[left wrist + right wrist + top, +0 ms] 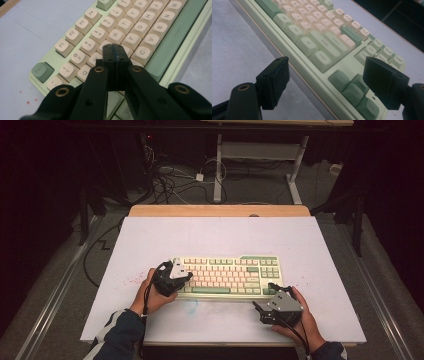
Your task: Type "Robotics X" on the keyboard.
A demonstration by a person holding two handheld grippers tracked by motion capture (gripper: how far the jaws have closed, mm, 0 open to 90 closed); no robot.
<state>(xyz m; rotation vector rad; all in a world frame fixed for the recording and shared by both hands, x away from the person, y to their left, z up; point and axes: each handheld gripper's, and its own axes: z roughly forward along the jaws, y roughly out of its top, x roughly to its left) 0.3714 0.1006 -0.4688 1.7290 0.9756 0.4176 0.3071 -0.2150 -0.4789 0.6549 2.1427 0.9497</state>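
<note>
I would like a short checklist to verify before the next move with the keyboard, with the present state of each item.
1. Left gripper jaws shut with nothing between them: ok, the pads meet.
2. Left gripper tip over the letter keys at the keyboard's left end: ok, though whether it touches a key: cannot tell.
3. Right gripper open: ok, its jaws stand wide apart.
4. Right gripper straddles the keyboard's front right corner near the arrow keys: ok, but the pads do not press on it yet.
5. Keyboard lies flat on the white table: ok.
6. Table around the keyboard free of other things: ok; there are red specks on it.
</note>
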